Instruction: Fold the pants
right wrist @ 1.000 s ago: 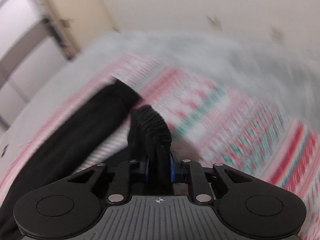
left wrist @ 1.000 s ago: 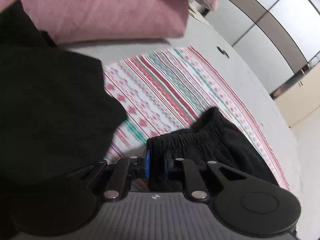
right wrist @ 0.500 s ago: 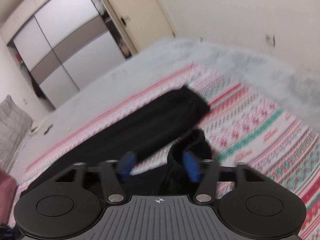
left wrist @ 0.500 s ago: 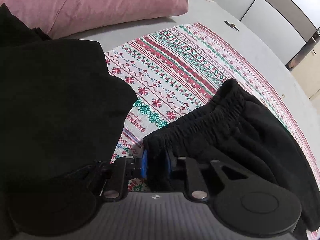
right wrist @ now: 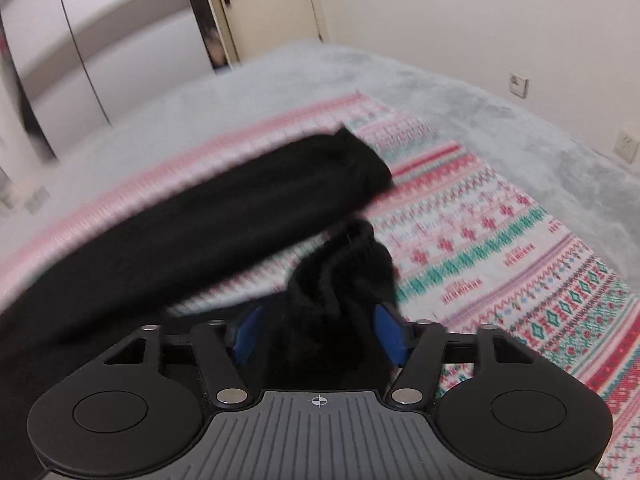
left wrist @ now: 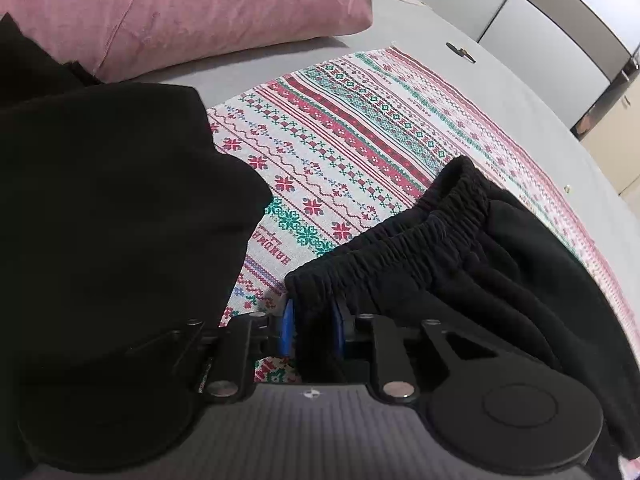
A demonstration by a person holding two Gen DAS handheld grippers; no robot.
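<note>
A grey bed (left wrist: 400,32) is covered in part by a patterned cloth (left wrist: 344,148) with red and green stripes. On this cloth the black pants (left wrist: 500,256) are laid, with the elastic waistband (left wrist: 400,240) toward the left camera. No container is seen in either view.

In the left view a pink pillow (left wrist: 192,8) is shown at the head of the bed, and a second black garment (left wrist: 100,200) is lying at the left of the cloth, apart from the pants. A grey wardrobe (left wrist: 532,20) is seen behind. The corner of the waistband is clamped between the blue pads of the left hand-held gripper (left wrist: 312,330).

In the right view, which is blurred, a long leg of the pants (right wrist: 224,216) is stretched across the cloth (right wrist: 520,264), and a door (right wrist: 264,4) and a wall socket (right wrist: 518,83) are shown. A bunched part of the pants (right wrist: 344,280) is standing between the blue pads of the right hand-held gripper (right wrist: 320,332). Its jaws have just been closing around this fabric; it cannot be told whether the pads are pressing on it.
</note>
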